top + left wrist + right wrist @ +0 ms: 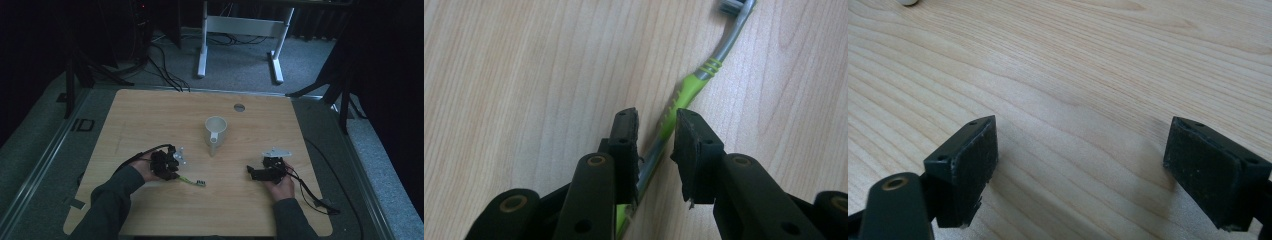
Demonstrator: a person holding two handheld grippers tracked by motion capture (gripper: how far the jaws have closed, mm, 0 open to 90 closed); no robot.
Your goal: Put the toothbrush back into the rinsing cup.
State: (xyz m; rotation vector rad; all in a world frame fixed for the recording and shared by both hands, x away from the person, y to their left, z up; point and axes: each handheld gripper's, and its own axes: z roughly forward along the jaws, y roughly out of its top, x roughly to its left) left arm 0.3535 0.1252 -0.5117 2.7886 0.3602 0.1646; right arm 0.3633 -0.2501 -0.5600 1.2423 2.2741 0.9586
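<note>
Toothbrush (684,90) lies flat on the table (150,115) between your left gripper's (656,122) narrowed, not-yet-pinching pads; right gripper (1083,150) idles wide open; next, close squarely on the handle and lift.

The bench (150,115) is a pale wood-grain board with rounded corners, and a small round grey cap (239,107) sits in its surface near the far edge. A white mug (216,131) stands upright on it around the middle, handle turned toward the near side. A green and grey toothbrush (684,92) lies flat on the wood, nearer the front and left of the mug, well apart from it, its head (201,183) pointing right.
</note>
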